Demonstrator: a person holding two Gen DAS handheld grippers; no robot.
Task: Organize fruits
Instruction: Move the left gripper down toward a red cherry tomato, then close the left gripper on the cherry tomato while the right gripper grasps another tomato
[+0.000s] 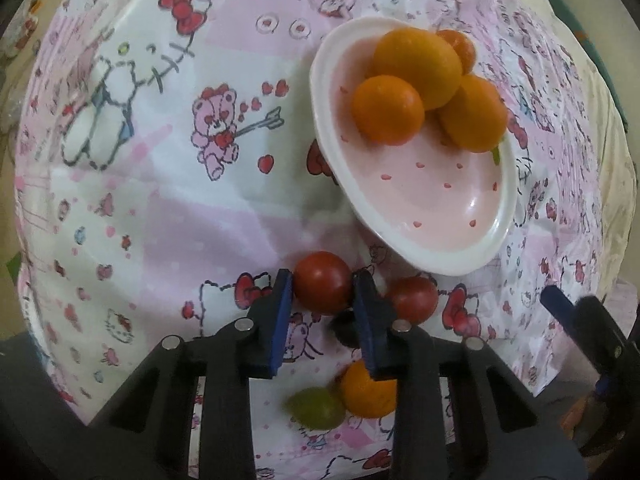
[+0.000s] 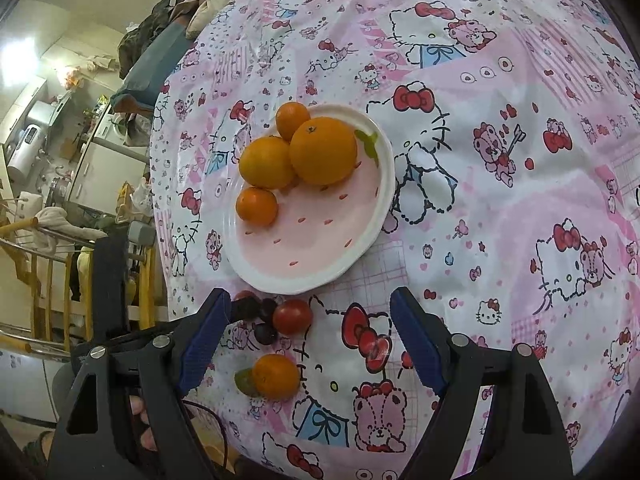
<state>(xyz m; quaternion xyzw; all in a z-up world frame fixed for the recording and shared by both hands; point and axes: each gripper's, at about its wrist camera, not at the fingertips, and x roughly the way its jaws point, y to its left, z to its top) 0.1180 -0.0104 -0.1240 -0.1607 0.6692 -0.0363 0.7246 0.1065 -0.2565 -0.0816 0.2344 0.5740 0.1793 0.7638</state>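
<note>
On a round table under a pink-and-white cartoon-print plastic tablecloth (image 1: 160, 220), the left gripper (image 1: 323, 292) points steeply down with its blue-padded fingers (image 1: 282, 312) closed against the sides of a small, glossy, round red tomato (image 1: 323, 287), which lies just off the rim, at about 7 o'clock, of a shallow pink ceramic plate with a white rim (image 1: 424, 256). A second red tomato (image 1: 412, 300) sits just beside it at 3 o'clock, with a dark grape between them. Four oranges (image 1: 416, 66) are piled at the plate's 12 o'clock side. The right gripper (image 2: 310, 340) hangs apart and empty over the cloth. The held tomato looks light, smooth-skinned and soft, likely to slip or bruise, so a gentle hold across its widest middle seems best. Nearer the camera lie a loose small orange (image 1: 366, 390) and a green grape (image 1: 316, 407).
</note>
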